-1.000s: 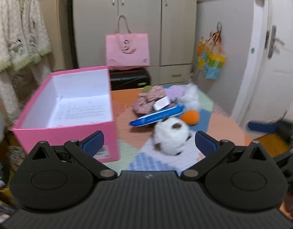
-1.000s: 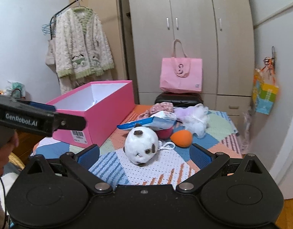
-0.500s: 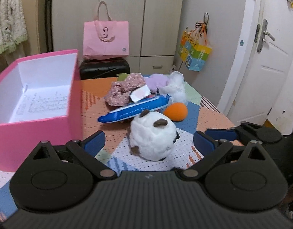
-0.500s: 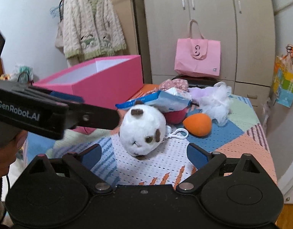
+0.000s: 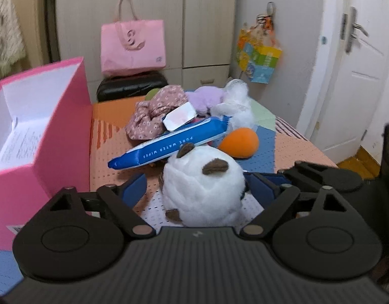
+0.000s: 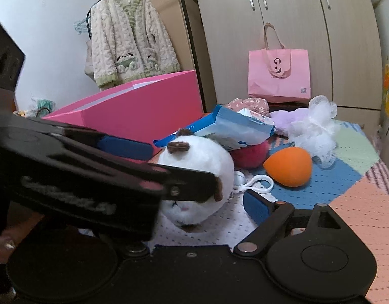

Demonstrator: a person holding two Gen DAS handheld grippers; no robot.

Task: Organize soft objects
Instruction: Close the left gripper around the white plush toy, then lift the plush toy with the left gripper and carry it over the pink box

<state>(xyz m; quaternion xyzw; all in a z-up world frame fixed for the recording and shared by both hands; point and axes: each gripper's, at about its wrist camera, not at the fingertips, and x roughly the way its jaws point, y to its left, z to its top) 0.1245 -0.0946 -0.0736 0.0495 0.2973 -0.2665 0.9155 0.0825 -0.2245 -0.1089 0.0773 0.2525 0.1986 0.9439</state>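
A white plush toy (image 5: 203, 190) with brown ears lies on the patchwork mat, and both grippers are at it. My left gripper (image 5: 198, 190) is closing with the toy between its blue pads; a gap shows on the left side. My right gripper (image 6: 189, 210) is closing too; its right pad (image 6: 255, 207) stands just clear of the plush toy (image 6: 194, 162), beside a white clasp (image 6: 257, 183). The left gripper's body (image 6: 80, 177) hides its left finger. Behind the toy lie a blue wipes pack (image 5: 169, 147), an orange sponge (image 5: 238, 143), floral cloth (image 5: 156, 111) and a white pouf (image 5: 237, 106).
An open pink box (image 5: 55, 136) stands at the left of the table. A pink tote bag (image 5: 132, 48) sits on a black case by the wardrobe. A cardigan (image 6: 128, 38) hangs at the left, and a white door (image 5: 359, 76) is at the right.
Both grippers have come forward and down onto the white plush toy, and their jaws have narrowed around it. The left gripper now crosses the right wrist view.
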